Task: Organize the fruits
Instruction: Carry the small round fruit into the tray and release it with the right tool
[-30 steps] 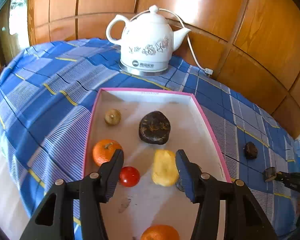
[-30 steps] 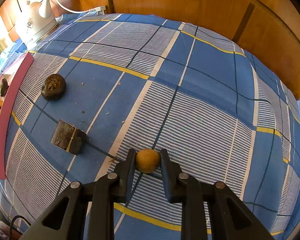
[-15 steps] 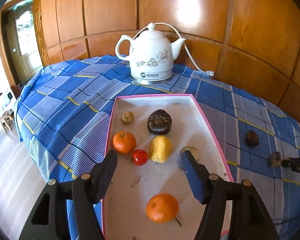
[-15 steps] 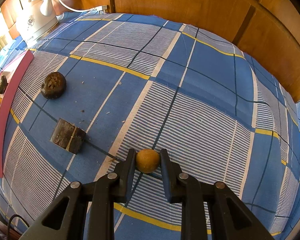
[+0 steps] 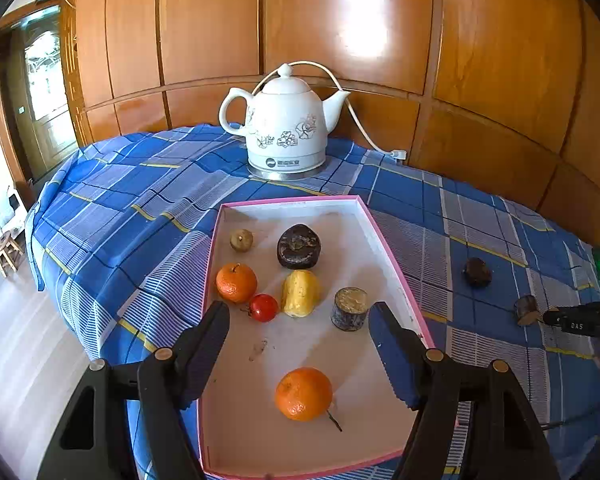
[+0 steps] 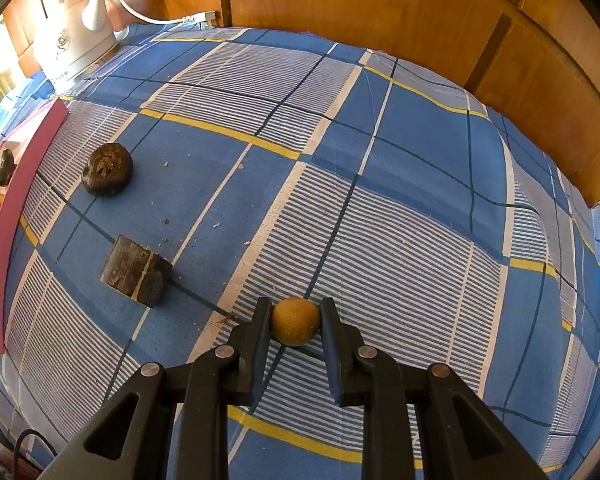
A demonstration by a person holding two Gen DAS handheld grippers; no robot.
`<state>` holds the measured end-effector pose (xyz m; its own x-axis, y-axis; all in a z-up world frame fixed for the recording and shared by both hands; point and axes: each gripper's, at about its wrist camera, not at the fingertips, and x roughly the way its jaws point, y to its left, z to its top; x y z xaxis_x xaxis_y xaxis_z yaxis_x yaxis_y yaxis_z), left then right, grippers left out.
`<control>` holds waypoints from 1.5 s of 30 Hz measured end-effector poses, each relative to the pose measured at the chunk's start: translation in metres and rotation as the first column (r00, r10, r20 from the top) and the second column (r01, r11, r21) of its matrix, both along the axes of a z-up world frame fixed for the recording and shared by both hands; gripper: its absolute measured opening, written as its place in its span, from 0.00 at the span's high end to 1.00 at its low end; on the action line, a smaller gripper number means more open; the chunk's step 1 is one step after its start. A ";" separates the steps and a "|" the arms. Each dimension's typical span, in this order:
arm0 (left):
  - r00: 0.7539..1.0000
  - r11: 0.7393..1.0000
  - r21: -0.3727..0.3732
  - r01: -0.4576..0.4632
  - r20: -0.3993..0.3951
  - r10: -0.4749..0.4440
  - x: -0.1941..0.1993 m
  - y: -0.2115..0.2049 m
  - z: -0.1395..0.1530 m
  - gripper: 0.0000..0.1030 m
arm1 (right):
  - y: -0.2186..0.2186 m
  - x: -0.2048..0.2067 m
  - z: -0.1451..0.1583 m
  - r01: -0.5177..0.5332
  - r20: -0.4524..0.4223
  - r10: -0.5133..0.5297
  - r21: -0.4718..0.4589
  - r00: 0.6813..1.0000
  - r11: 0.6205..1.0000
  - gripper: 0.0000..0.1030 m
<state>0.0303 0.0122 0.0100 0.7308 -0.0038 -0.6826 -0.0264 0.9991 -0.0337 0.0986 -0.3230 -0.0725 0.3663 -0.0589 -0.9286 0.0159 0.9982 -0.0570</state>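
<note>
A pink-rimmed white tray [image 5: 384,232] holds two oranges [image 5: 303,393], a red tomato [image 5: 263,307], a yellow fruit [image 5: 300,293], a dark round fruit [image 5: 299,246], a small brown fruit [image 5: 241,239] and a dark cylinder piece [image 5: 349,308]. My left gripper [image 5: 298,354] is open and empty, raised above the tray's near half. My right gripper [image 6: 295,322] is shut on a small round tan fruit [image 6: 295,321] just above the tablecloth. A dark round fruit [image 6: 107,169] and a dark block [image 6: 136,270] lie on the cloth to its left; both also show in the left wrist view [image 5: 477,271].
A white electric kettle [image 5: 284,126] with its cord stands behind the tray, also in the right wrist view [image 6: 74,38]. A blue checked cloth [image 6: 380,200] covers the round table. Wood panel walls [image 5: 340,20] close off the back. The tray's pink edge [image 6: 16,200] lies at far left.
My left gripper has pulled back and up from the tray, showing more of it, including the near orange and the cylinder piece. My right gripper stays shut on the tan fruit, barely moved.
</note>
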 end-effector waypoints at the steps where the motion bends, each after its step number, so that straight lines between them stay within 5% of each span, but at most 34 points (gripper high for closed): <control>1: 1.000 1.000 -0.002 0.000 0.001 0.000 -0.001 0.000 0.000 0.29 | 0.000 0.000 0.000 -0.002 0.001 0.002 -0.001 1.000 1.000 0.77; 34: 0.998 0.999 -0.020 -0.044 -0.052 0.043 -0.002 0.019 -0.018 0.23 | 0.004 0.000 0.019 -0.011 0.039 0.010 0.034 0.999 0.999 0.77; 40: 0.994 0.994 -0.058 -0.090 -0.060 0.086 -0.001 0.039 -0.021 0.23 | 0.065 0.004 0.064 -0.172 0.146 0.147 0.175 0.978 0.970 0.77; 45: 0.994 0.993 -0.059 -0.103 -0.047 0.100 -0.005 0.049 -0.021 0.23 | 0.145 0.018 0.079 -0.322 0.194 0.277 0.265 0.941 0.909 0.77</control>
